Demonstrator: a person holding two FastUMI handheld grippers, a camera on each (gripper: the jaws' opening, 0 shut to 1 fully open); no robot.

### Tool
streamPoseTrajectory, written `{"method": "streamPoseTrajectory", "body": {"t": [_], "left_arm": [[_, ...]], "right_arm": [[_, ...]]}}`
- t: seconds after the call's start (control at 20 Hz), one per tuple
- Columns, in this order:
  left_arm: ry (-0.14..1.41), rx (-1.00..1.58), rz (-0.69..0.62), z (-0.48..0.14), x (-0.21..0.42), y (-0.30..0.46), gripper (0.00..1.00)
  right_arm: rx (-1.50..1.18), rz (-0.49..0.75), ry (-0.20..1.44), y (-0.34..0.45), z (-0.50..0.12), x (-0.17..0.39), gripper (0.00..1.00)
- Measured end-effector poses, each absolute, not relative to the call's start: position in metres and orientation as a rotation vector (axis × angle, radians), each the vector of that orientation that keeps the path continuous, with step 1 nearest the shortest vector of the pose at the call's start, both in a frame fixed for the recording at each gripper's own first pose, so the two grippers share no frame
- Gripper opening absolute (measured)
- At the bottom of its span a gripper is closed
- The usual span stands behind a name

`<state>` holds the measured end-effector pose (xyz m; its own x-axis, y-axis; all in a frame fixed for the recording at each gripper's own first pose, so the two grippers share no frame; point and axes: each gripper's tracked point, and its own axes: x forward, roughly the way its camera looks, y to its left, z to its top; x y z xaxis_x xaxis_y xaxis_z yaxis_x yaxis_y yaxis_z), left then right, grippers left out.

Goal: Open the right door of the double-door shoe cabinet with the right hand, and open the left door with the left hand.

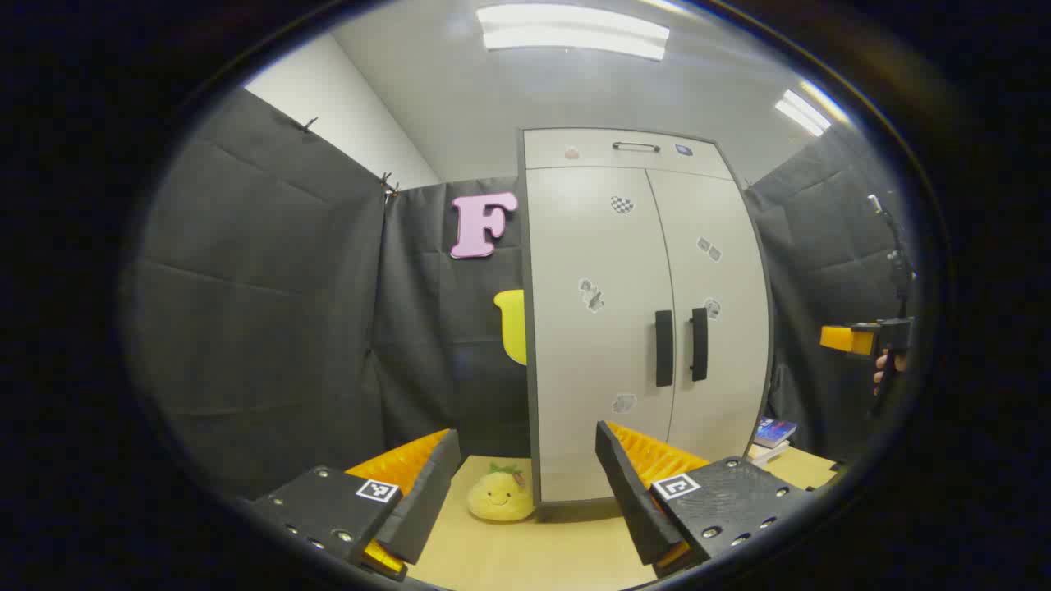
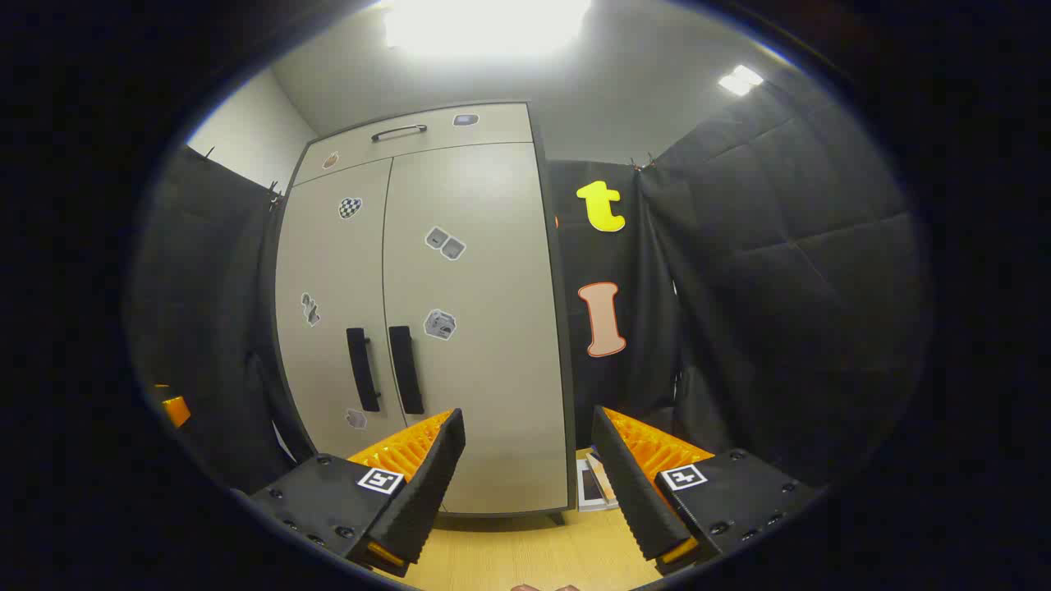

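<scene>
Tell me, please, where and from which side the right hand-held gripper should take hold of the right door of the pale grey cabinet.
Grip the right door's black vertical bar handle, near its middle. Come straight from the front with the open right hand-held gripper, one finger on each side of the bar. The bar is narrow, upright and seems to stand off the closed right door of the pale grey double-door shoe cabinet.

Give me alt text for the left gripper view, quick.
A pale double-door shoe cabinet stands shut ahead on a wooden table, its two black handles side by side at the centre seam. The left gripper sits open and short of it, a yellow plush toy between its fingers' line of sight.
</scene>
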<state>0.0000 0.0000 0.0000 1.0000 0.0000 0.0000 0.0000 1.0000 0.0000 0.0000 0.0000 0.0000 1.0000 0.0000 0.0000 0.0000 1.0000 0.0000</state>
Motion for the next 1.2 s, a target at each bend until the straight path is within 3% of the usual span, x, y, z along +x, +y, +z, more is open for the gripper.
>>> {"method": "streamPoseTrajectory", "body": {"t": [1.2], "left_arm": [[0.022, 0.033, 0.069, -0.015, -0.009, 0.015, 0.96]], "right_arm": [[-0.01, 0.149, 0.038, 0.066, 0.0, 0.031, 0.98]]}}
